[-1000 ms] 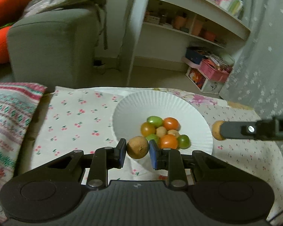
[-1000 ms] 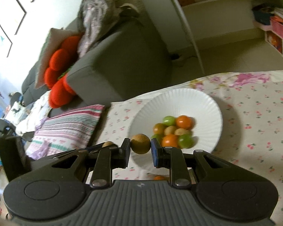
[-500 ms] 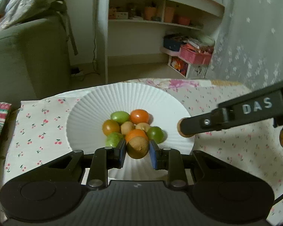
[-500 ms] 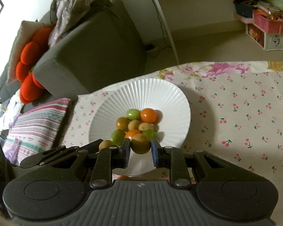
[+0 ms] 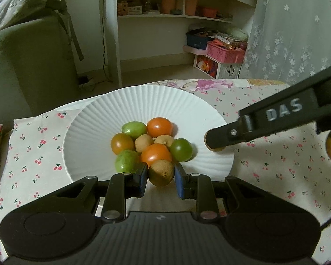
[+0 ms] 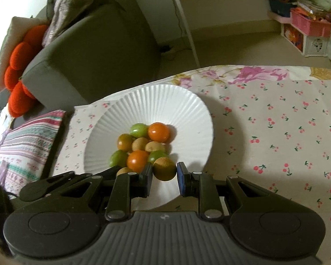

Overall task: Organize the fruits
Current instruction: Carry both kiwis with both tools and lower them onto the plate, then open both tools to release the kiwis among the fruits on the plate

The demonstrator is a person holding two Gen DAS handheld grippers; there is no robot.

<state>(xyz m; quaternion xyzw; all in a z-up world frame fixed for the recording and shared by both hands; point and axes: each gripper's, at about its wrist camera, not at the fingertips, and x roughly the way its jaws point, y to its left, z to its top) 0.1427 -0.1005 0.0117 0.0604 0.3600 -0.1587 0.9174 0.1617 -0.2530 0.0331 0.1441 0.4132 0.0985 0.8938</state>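
While each claw pinches a brown kiwi above the near rim of the white plate point(image 5: 143, 101), the left claw point(image 5: 161, 174) and right claw point(image 6: 164, 172) should sink beside the fruit pile point(image 5: 152, 143) before spreading. A second ago both hung higher, farther from the plate.

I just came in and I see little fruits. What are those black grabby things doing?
A person holds two grabbers. The left gripper pinches a small brown fruit in its fingers, and the right gripper pinches another brown fruit. Both hang over the near edge of the white plate, where a pile of orange, green and brown fruits sits. Neither is let go yet.
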